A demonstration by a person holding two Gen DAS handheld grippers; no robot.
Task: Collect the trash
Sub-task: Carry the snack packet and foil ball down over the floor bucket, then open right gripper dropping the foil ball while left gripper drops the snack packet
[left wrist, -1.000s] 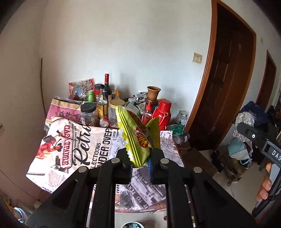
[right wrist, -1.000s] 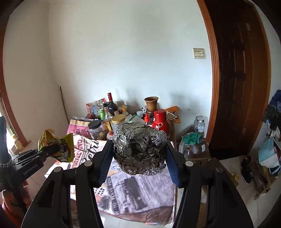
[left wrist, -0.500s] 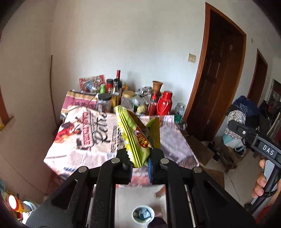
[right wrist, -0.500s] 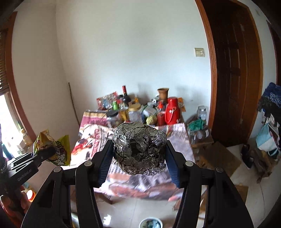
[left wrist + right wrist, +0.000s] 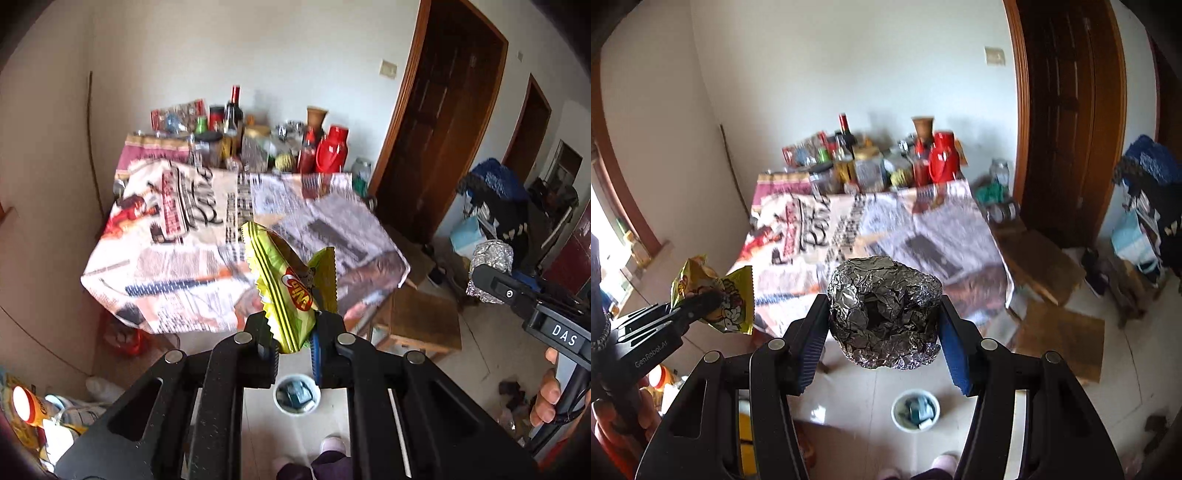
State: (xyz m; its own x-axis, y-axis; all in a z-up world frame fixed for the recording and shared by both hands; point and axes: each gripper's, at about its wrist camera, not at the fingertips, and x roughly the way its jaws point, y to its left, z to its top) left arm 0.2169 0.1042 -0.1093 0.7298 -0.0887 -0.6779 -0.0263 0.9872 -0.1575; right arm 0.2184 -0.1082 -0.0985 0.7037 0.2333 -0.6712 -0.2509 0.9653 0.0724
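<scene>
**Both grippers loaded, bin below and not yet fed**

Between the pads of the left gripper (image 5: 293, 352) sits a yellow-green snack wrapper (image 5: 286, 286), pinched at its lower edge with the jaws nearly together; the rest of the packet stands up and fans out above the fingers. From the right wrist view the same wrapper (image 5: 716, 295) shows at the far left, clamped in the black tool with a hand (image 5: 613, 413) beneath it. The right gripper (image 5: 884, 341) is closed on a crumpled ball of aluminium foil (image 5: 884, 312), its blue pads pressed against either side of the bulky wad, jaws standing fairly wide because the foil is thick.

Directly below both tools, on the pale tiled floor, stands a small white bin (image 5: 916, 410) that already has some scraps in it; in the left view it (image 5: 295, 395) lies just under the jaws. Beyond is a table (image 5: 122, 280) draped in a printed newspaper-pattern cloth, with bottles, jars and a red flask (image 5: 332, 155) crowded along its far edge. Its near part looks bare of loose litter, though blur makes small pieces hard to rule out.

My reading: the picking-up is done for these two items and both are held over the bin, neither released. What is left is to lower and open each gripper so wrapper and foil drop inside; the foil looks wide for that small mouth and may catch on the rim
</scene>
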